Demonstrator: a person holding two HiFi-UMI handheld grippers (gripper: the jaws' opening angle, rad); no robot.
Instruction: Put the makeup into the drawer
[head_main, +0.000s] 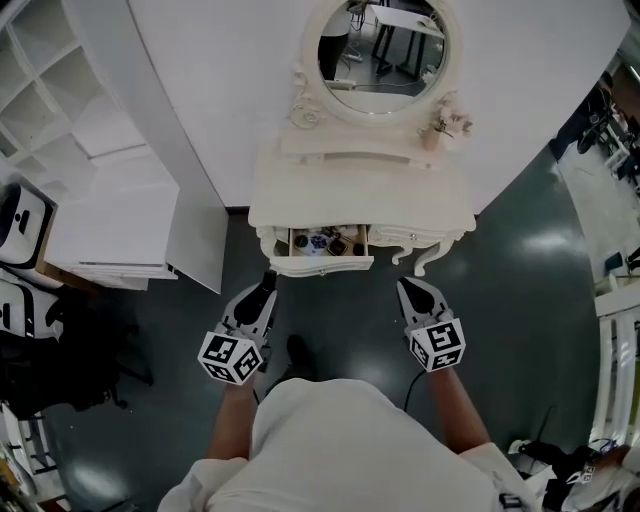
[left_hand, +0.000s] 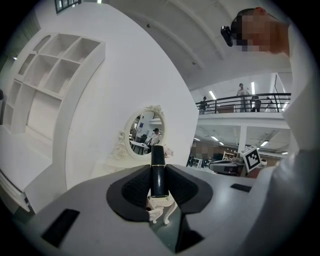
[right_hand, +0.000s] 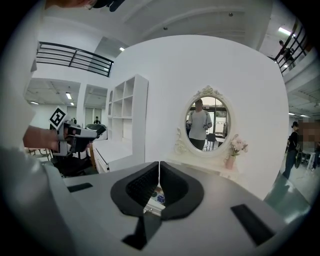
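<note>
Lipstick (left_hand: 158, 175), a black upright tube, is clamped between the jaws of the left gripper (head_main: 266, 283), lower left of centre. The open drawer (head_main: 322, 266) sits mid-frame, just beyond. The right gripper (head_main: 408, 288), lower right, has its jaws pressed together and holds nothing.

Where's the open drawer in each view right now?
Head view: open drawer, centre, under the vanity top.
Left gripper view: not made out; the gripped lipstick covers that spot.
Right gripper view: drawer low centre, below the closed jaw tips.
Shared landmark: oval mirror, in all three.
</note>
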